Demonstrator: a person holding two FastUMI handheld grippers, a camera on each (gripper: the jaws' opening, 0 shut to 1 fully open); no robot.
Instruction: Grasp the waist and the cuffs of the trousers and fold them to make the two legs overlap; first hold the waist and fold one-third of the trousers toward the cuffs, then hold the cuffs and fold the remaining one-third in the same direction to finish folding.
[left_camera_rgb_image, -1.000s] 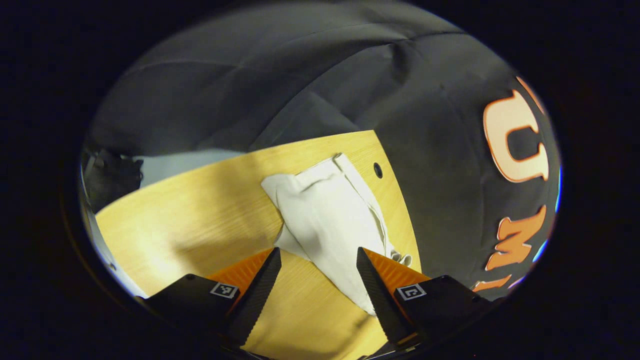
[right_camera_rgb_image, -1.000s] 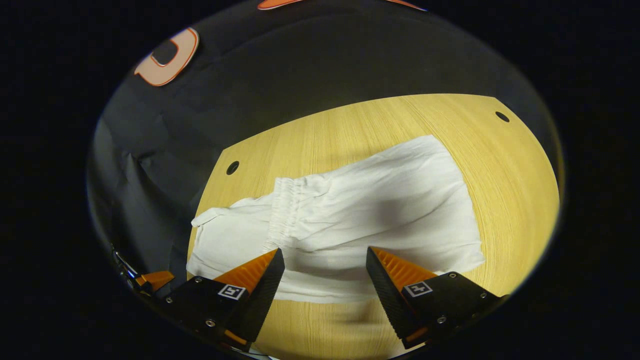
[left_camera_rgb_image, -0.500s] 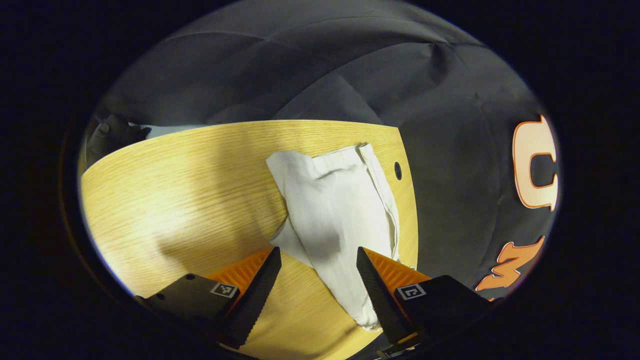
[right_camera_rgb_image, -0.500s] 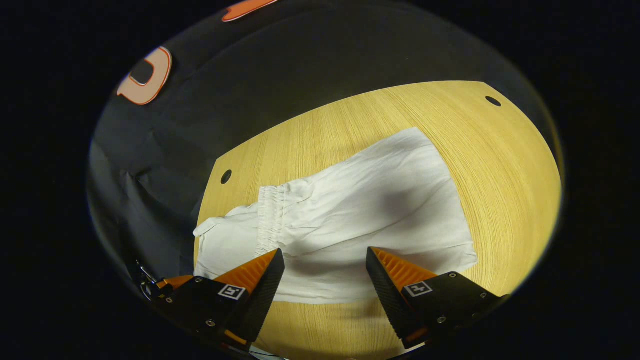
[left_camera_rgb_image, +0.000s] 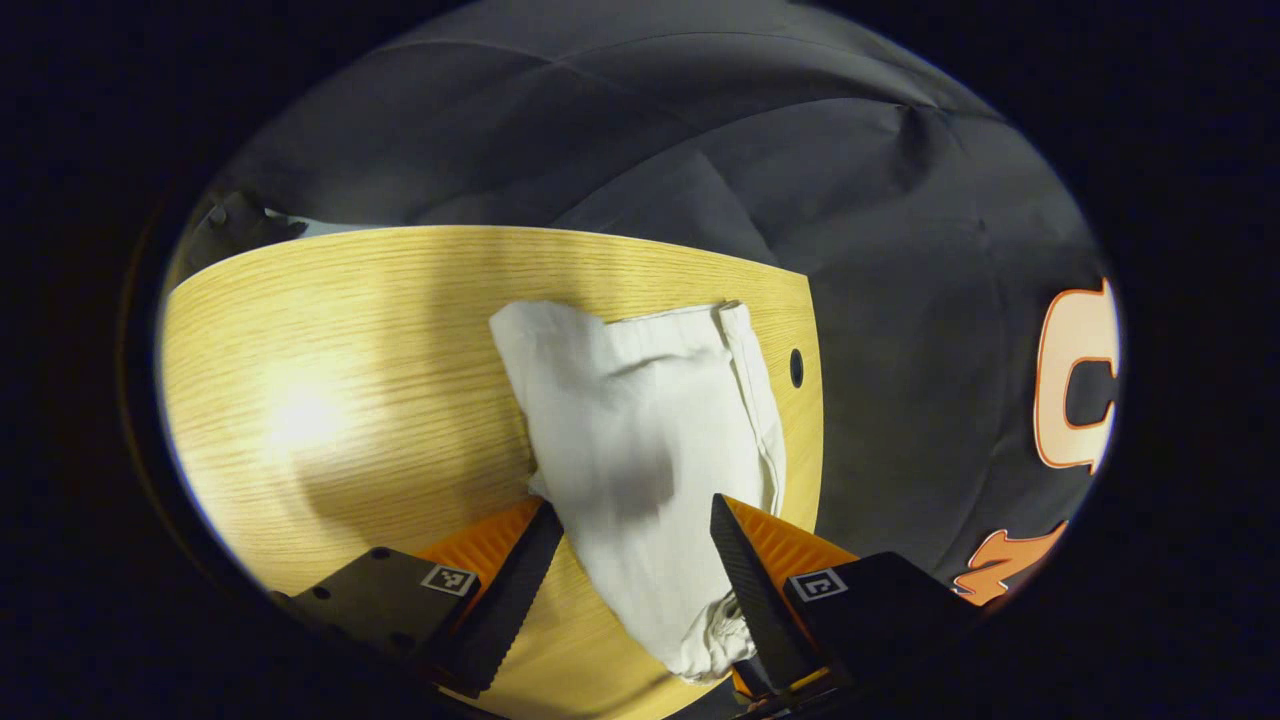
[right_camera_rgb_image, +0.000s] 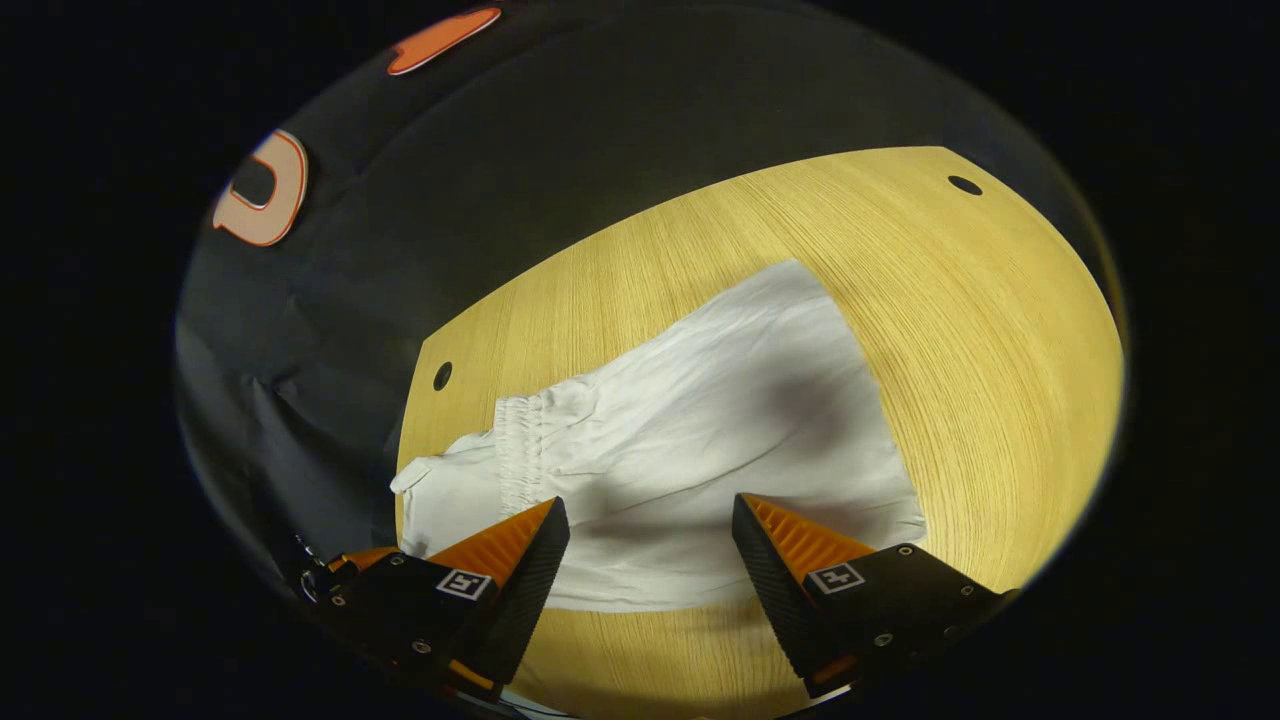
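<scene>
Trousers (right_camera_rgb_image: 700, 440): white cloth, laid flat on the wooden table (right_camera_rgb_image: 980, 330), folded lengthwise so that one leg lay over the other. The gathered waist (right_camera_rgb_image: 520, 450) was seen near the table's left edge in the right gripper view, close to a small round hole (right_camera_rgb_image: 442, 376) in the tabletop; the cuffs lay toward the table's middle. Wide bare wood was left beyond the cuffs and along the far edge; little margin was left at the waist end.

Left gripper (left_camera_rgb_image: 632, 515): fingers spread apart, nothing clamped; the near end of the trousers (left_camera_rgb_image: 640, 440) was seen between them and just beside the right-hand finger, contact not determinable.

Right gripper (right_camera_rgb_image: 650, 515): fingers spread apart, held over the near long edge of the trousers, the cloth lying between them, ungripped.

Surround: black cloth wall (right_camera_rgb_image: 560, 170) behind the table edges.
</scene>
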